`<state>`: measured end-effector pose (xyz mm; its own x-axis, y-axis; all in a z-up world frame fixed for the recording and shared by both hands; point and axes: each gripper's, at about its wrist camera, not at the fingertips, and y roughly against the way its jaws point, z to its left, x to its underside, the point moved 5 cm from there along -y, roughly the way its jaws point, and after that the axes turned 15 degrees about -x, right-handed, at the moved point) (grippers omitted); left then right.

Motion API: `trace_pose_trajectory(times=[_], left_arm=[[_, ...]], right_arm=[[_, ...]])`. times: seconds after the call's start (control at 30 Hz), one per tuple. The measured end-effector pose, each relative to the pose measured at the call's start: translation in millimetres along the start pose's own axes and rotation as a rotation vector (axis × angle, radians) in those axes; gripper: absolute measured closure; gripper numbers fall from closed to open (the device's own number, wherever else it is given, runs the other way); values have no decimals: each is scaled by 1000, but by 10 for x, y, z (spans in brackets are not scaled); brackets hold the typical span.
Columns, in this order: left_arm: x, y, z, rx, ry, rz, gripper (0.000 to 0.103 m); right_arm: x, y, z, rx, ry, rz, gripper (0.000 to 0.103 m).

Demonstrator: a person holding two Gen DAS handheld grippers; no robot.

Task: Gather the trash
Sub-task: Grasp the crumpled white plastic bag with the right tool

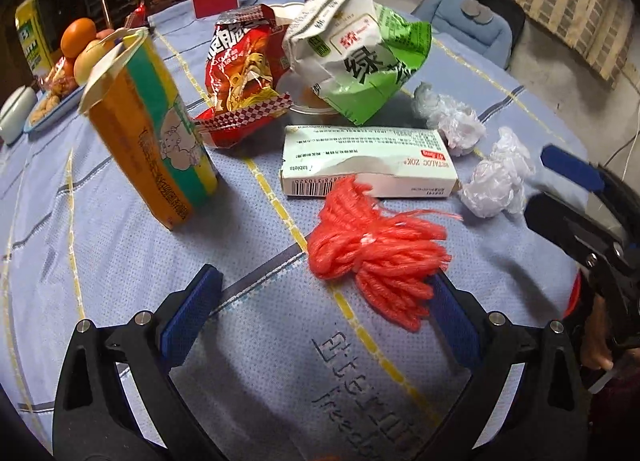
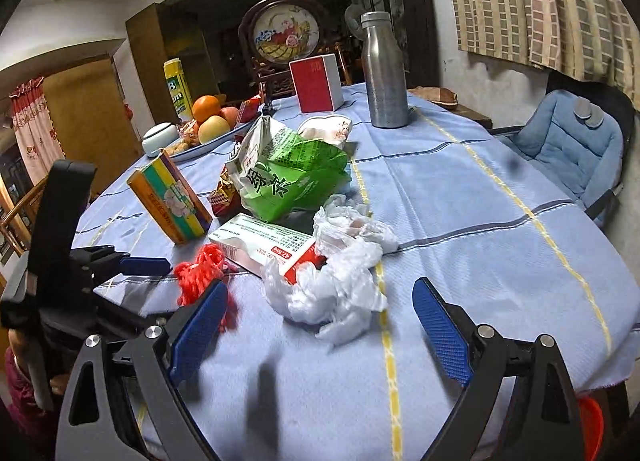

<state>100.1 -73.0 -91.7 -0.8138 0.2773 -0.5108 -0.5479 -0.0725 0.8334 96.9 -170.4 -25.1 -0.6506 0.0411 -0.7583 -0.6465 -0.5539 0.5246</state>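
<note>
Trash lies on a blue tablecloth [image 1: 120, 261]. A red yarn bundle [image 1: 372, 249] sits just ahead of my open left gripper [image 1: 324, 285], touching its right finger. Behind it lie a white medicine box [image 1: 368, 161], two crumpled white plastic wads [image 1: 500, 177], a red snack bag [image 1: 244, 73], a green tea bag [image 1: 360, 61] and an upright orange carton [image 1: 156, 129]. My right gripper [image 2: 320, 301] is open, with a plastic wad [image 2: 336, 293] just ahead between its fingers. The yarn [image 2: 200, 273], the box [image 2: 268, 245] and the green bag [image 2: 292, 177] show there too.
A fruit tray [image 2: 208, 121], a white lidded jar [image 2: 160, 137], a red-and-white box [image 2: 316, 81] and a steel bottle [image 2: 384, 73] stand at the table's far side. A blue cushioned chair [image 2: 568, 145] is at the right. Something red [image 2: 592, 429] sits below the table edge.
</note>
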Motion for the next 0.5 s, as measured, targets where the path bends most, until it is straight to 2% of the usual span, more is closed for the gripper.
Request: trace_pose_trajectory(times=[0.2,0.23,0.3,0.33,0.5], left_arm=[[-7,-10,8,-4,-4,0,7],[-7,-10,8,-5,-5,0,7],[-12,-10,4,-6,-5,1,7],[-14,-10,7,-5,-6,1,7],[-19,1,2,21,3,1,7]], right_arm=[[12,-173,-63,3,-27,36,16],[17,-203,-69,0,-31,44,22],[44,-264,-82,-8,-34,68,47],[60,-277,-103,-22,-44,74,71],[64,59,-188,-26,-64,-29,72]])
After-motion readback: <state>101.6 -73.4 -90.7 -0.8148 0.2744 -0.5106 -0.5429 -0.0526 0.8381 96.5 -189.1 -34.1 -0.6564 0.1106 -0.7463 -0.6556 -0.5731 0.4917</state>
